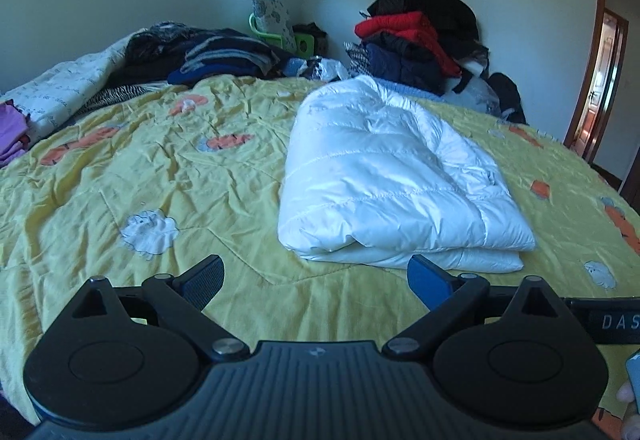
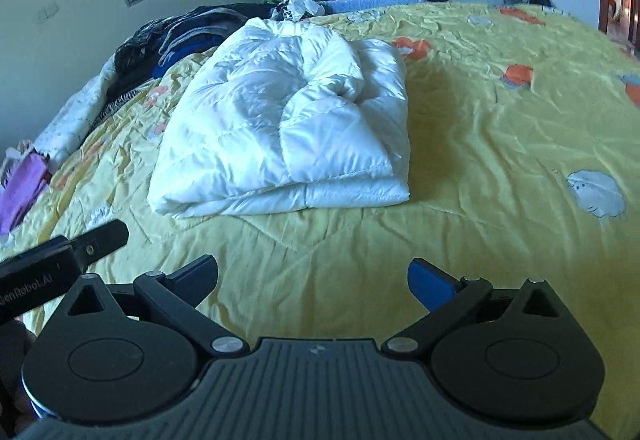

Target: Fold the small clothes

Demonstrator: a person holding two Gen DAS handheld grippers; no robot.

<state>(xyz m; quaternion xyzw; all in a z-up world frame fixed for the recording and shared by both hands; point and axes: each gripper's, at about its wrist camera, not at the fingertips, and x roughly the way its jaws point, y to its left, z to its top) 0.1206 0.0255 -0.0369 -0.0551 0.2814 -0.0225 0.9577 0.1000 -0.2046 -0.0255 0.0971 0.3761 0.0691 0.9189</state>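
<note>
1. Two grippers hang over the yellow quilt (image 1: 140, 176) with nothing between their fingers; the left gripper (image 1: 316, 282) has its jaws spread wide, and the right gripper (image 2: 314, 282) is spread just as wide; both seem held back at the near edge so as not to disturb the fold.
2. One white padded jacket (image 1: 392, 180) lies folded into a thick rectangle on the quilt; from the left wrist it sits at about 1 o'clock, from the right wrist at about 11 o'clock, so it rests between the two tools and apart from both.
3. Its layered edge faces the grippers, doubled over with the open layers low; that points, as I judge it, to a fold already finished or close to it.
4. Piled clothes (image 1: 416, 40) sit far off at 1 o'clock against the wall; likely the stock waiting for folding.
</note>
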